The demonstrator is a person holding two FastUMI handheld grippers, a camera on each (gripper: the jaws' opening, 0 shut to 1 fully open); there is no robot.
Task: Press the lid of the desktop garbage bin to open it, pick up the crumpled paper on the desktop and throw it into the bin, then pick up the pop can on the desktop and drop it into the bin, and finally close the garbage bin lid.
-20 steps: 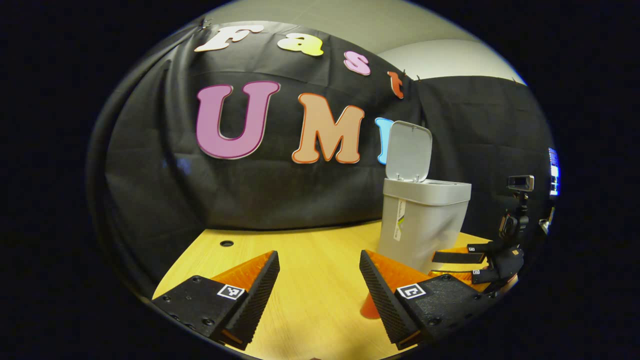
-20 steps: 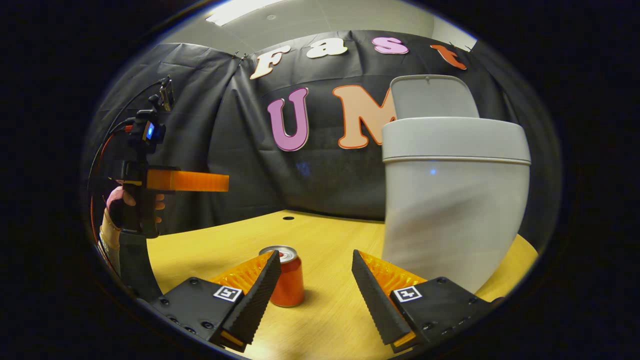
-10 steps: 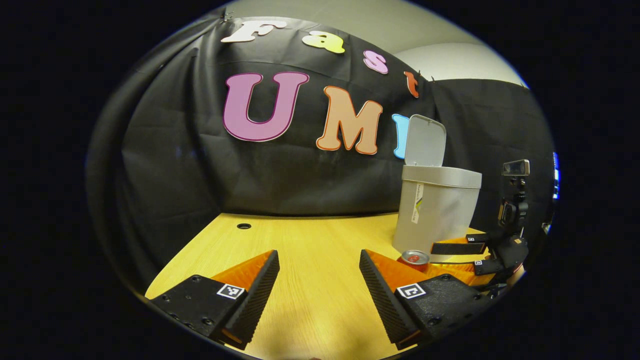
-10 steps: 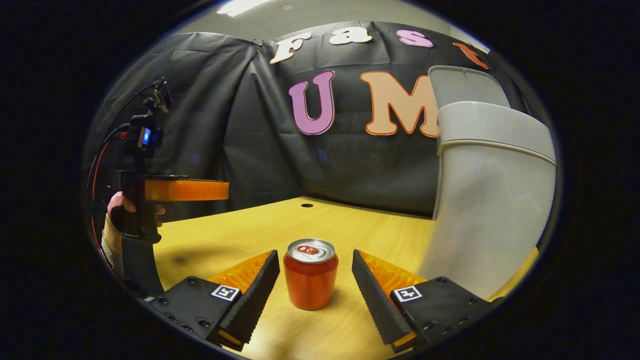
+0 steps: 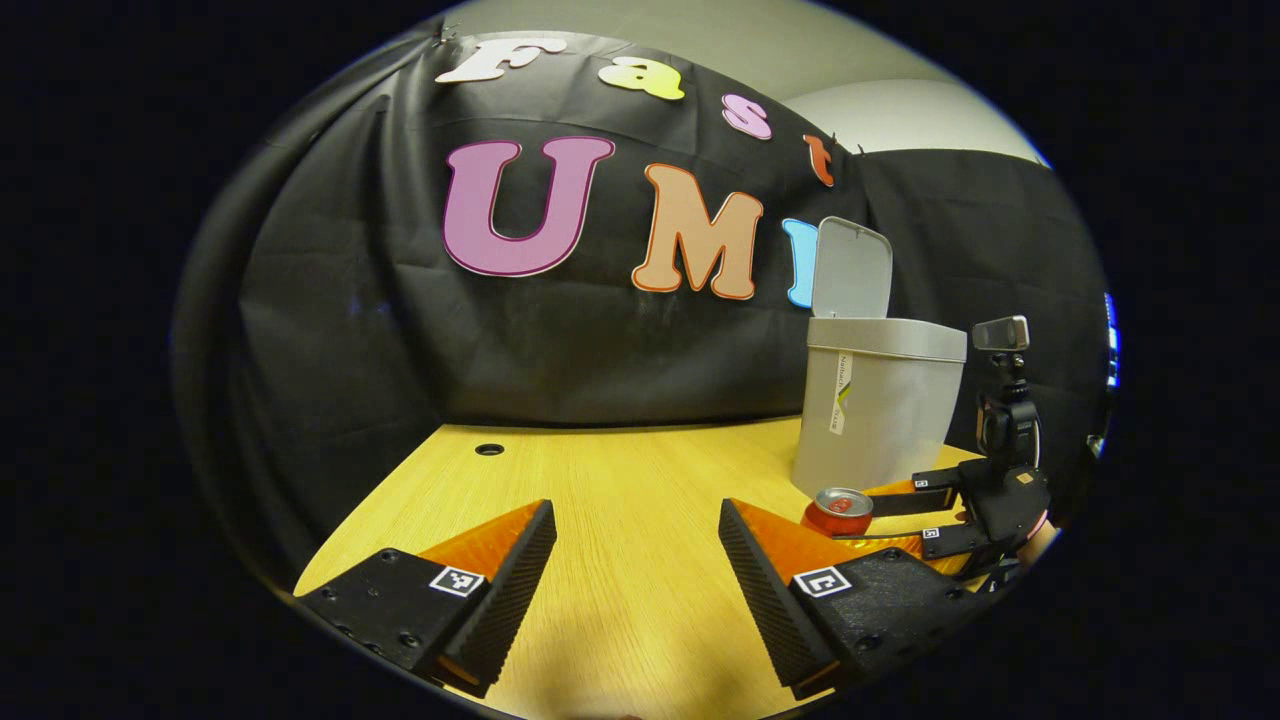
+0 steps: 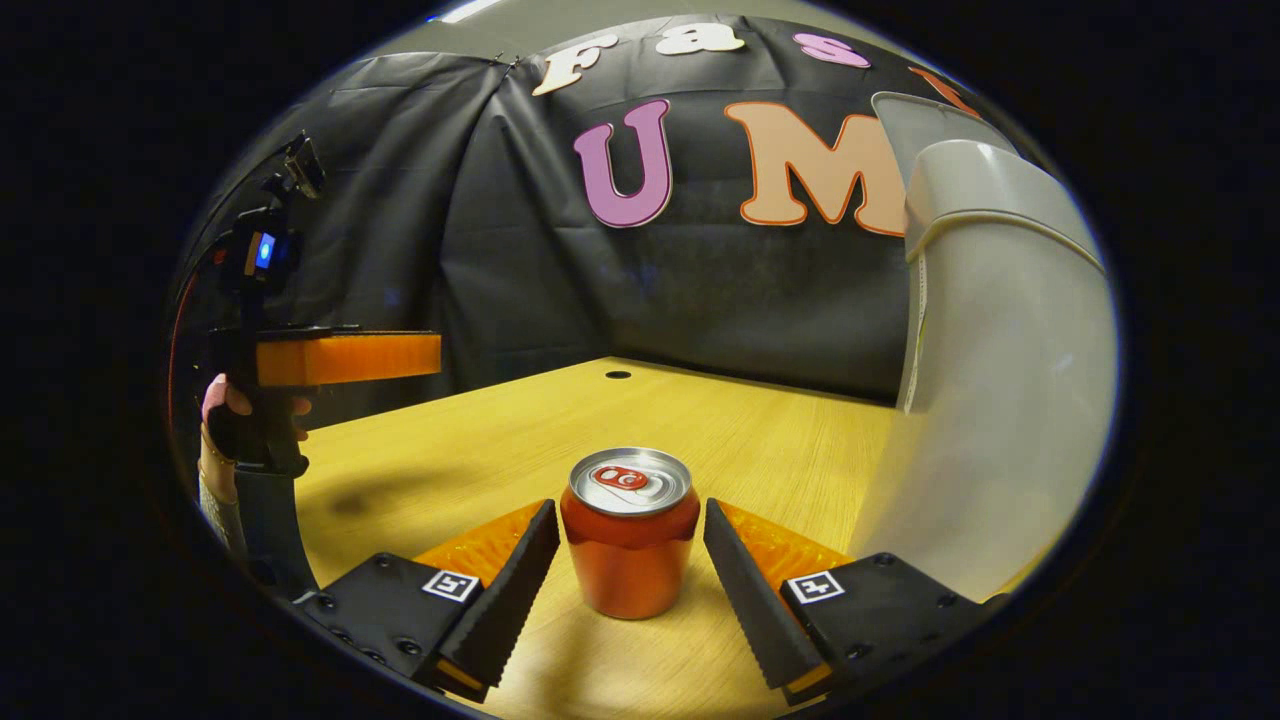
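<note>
With the bin [image 6: 1000, 380] lid already up, bracketing the pop can [image 6: 628, 530] with the spread right tool [image 6: 630, 590]. Next, likely pinching it, then lifting. Holding the left tool [image 5: 635, 590] spread above the bench [image 5: 620, 490].

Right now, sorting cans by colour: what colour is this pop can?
Red-orange body, silver top: the pop can, clearest in the right gripper view.

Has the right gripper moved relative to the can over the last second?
Yes. The right gripper has advanced toward the pop can, which stands on the table between its open fingers, untouched.
</note>
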